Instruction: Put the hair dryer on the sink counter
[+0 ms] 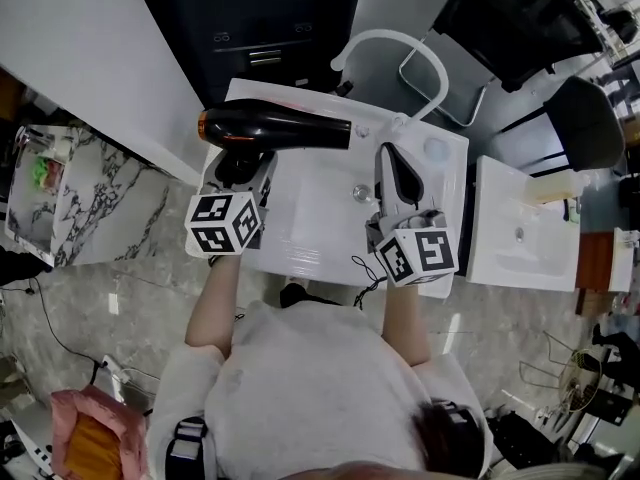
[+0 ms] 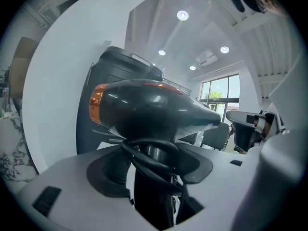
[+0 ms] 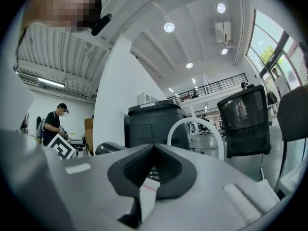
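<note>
Right gripper (image 3: 153, 148) fingers (image 3: 132, 170) closed before white faucet (image 3: 196, 121)

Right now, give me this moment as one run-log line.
left gripper: shut on black orange-ended hair dryer, by handle | dryer: over white sink counter | right gripper: shut, empty

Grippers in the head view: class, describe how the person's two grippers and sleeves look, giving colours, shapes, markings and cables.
The left gripper and right gripper are light grey with black-lined, tapering jaws. Each carries a white cube printed with black square markers. A thin black cable loops beside the right one. The person wears a pale short-sleeved top.
</note>
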### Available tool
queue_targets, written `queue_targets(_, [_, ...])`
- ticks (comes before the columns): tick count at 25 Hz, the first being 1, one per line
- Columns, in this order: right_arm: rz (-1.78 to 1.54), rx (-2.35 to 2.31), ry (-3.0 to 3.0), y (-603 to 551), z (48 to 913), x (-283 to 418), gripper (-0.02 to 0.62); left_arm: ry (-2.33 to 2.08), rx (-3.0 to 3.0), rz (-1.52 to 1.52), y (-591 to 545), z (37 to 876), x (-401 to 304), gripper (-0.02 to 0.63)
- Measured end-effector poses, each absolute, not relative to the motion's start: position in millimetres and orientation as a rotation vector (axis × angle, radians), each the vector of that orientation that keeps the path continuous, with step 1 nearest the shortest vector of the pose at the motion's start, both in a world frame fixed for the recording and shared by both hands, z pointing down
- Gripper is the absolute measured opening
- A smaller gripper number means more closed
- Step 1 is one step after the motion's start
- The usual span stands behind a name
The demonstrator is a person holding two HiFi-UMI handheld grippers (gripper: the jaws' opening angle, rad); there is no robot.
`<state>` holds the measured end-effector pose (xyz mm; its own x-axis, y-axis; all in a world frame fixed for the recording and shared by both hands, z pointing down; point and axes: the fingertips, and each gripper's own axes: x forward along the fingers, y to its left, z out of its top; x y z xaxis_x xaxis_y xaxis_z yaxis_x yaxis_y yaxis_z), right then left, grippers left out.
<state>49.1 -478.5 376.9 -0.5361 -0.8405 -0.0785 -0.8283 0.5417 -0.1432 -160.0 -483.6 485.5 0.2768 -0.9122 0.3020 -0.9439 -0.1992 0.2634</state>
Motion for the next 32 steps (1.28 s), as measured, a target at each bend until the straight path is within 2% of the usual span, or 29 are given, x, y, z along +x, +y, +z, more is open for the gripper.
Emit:
queue_targets(11, [-0.191, -1.494, 2.621, -496, 396, 68, 0.011, -1.557, 2.065, 0.29, -526, 558, -142, 0.273])
queue_targets(32, [-0.301, -1.556, 2.646, -519, 433, 77, 0.011, -1.488, 1.835, 0.419, -568, 655, -147, 0.273])
